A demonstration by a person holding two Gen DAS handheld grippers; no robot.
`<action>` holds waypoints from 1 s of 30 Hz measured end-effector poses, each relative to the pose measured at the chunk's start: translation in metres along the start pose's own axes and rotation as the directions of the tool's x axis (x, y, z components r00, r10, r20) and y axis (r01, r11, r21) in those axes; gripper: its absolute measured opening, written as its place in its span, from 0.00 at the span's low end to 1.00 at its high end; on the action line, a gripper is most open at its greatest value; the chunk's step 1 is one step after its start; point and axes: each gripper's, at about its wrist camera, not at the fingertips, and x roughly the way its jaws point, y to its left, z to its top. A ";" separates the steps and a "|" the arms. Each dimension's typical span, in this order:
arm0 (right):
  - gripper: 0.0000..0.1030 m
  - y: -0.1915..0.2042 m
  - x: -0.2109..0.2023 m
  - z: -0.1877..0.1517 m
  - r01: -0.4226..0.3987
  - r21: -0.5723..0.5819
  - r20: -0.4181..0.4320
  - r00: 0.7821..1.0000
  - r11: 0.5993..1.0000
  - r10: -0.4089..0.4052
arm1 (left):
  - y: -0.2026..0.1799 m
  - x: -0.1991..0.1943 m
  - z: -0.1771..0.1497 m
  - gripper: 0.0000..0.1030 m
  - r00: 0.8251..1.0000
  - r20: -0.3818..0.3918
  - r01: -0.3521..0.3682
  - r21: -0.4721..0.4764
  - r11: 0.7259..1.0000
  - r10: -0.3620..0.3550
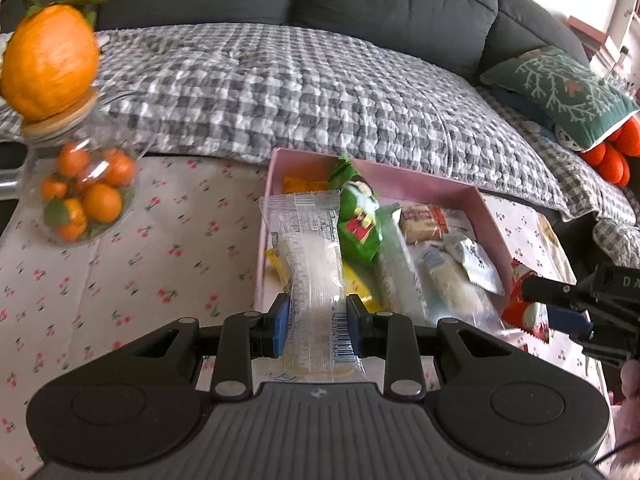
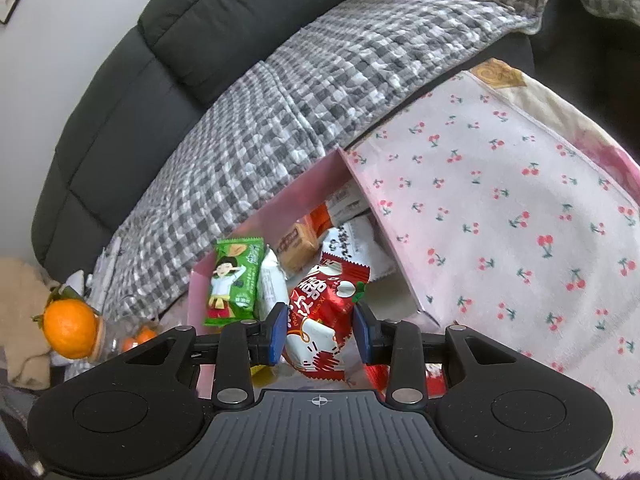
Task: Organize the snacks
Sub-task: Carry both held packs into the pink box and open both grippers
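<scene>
Left hand-held gripper point(image 1: 319, 326), low centre of the left wrist view: clamped on a clear packet point(image 1: 316, 264) holding a pale bar, blue pads pressing both sides near the barcode end. Packet reaching forward over the near left part of the pink box point(image 1: 490, 216), mid-frame. Right hand-held gripper point(image 2: 320, 332), low centre of the right wrist view: jaws flanking a red packet point(image 2: 324, 320), left pad touching it, right pad seemingly a little off, so grip probably not closed. Red packet hanging over the box's near edge.

Best handled, probably, by lowering the clear packet flat into a free gap before releasing, and by keeping the two tools from crossing.

Counted: one pink box; one green packet point(image 2: 234, 280) with a cartoon figure; one brown biscuit pack point(image 2: 296, 246); several more wrappers, too jumbled to count. One cherry-print worktop point(image 1: 120, 264); one jar of small oranges point(image 1: 86, 196), upper left, number unclear.
</scene>
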 end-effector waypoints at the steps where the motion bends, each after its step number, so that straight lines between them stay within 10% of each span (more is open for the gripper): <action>1: 0.33 0.002 0.002 0.000 -0.004 -0.010 -0.001 1.000 1.000 0.004 | -0.001 0.003 0.001 0.26 1.000 0.002 0.002 -0.005 1.000 -0.002; 20: 0.40 0.023 0.025 -0.006 -0.043 -0.096 -0.013 0.999 0.994 0.042 | -0.006 0.023 0.005 0.27 0.996 0.080 0.040 -0.112 0.993 -0.031; 30: 0.50 0.022 0.020 -0.005 -0.034 -0.101 -0.010 0.999 0.994 0.033 | -0.005 0.028 0.005 0.46 0.998 0.068 0.014 -0.116 0.993 -0.006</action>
